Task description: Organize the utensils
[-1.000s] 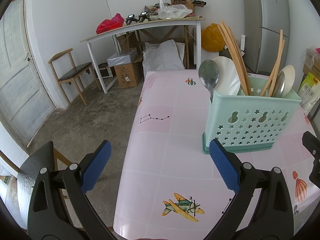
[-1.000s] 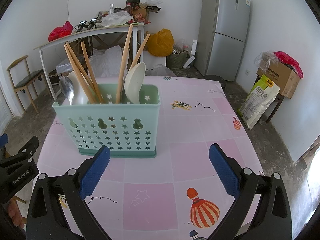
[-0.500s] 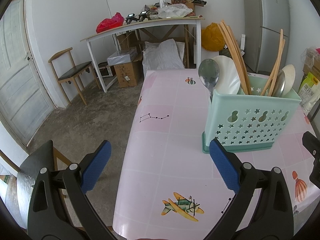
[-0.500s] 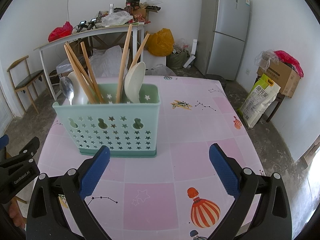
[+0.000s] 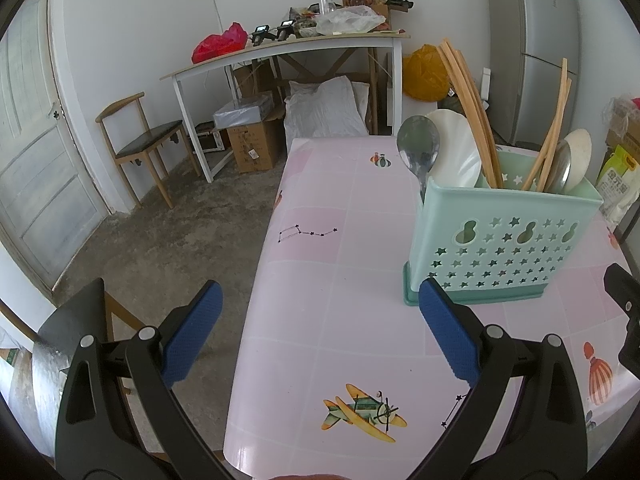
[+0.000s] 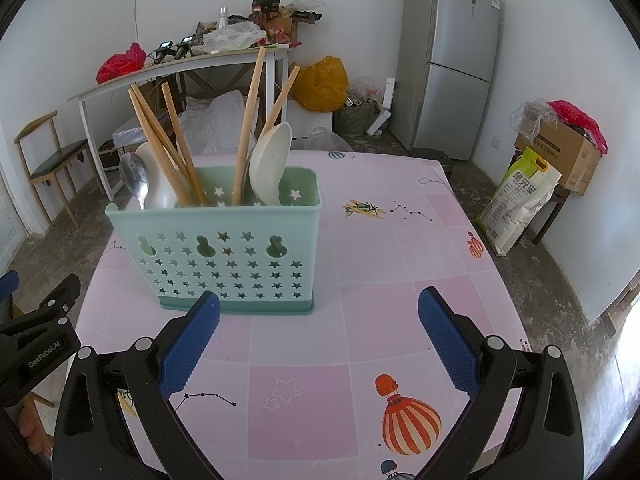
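A mint green utensil holder (image 5: pixel 504 240) (image 6: pixel 224 252) with star holes stands on the pink table (image 5: pixel 340 280) (image 6: pixel 400 280). It holds wooden chopsticks (image 6: pixel 168 144), a metal spoon (image 5: pixel 418 152) (image 6: pixel 134 180) and white spoons (image 6: pixel 270 164) upright. My left gripper (image 5: pixel 318 334) is open and empty, low over the table's left front edge, left of the holder. My right gripper (image 6: pixel 320 338) is open and empty, low over the table in front of the holder.
The table's left edge drops to the concrete floor (image 5: pixel 168 232). A chair (image 5: pixel 140 144), a white work table (image 5: pixel 280 48) with clutter, boxes and a fridge (image 6: pixel 452 64) stand behind. A rice bag (image 6: pixel 520 200) leans at the right.
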Available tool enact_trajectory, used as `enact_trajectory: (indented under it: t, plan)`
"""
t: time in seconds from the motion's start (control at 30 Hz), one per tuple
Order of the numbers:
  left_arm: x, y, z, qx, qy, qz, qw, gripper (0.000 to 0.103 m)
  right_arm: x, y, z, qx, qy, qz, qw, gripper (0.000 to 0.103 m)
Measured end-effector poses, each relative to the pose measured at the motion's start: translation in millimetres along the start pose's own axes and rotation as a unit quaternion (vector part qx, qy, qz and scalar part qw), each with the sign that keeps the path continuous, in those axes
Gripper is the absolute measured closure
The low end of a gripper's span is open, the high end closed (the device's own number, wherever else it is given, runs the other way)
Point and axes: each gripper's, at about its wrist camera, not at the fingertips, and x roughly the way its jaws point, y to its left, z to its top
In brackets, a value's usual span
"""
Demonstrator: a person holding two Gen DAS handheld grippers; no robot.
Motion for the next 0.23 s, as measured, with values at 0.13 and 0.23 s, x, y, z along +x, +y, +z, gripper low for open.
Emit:
enact_trajectory:
  t: [0.13, 0.23]
  plan:
    - [1.2, -4.6, -6.6, -0.001, 0.001, -0.001, 1.0000, 0.008, 0.0, -0.1, 0.1, 0.000, 0.000, 0.000, 1.000, 0.007]
    - [1.3, -4.3, -6.3, 0.000, 0.001, 0.000, 1.0000, 0.008, 0.1, 0.1, 0.2, 0.000, 0.001, 0.000, 1.000, 0.007]
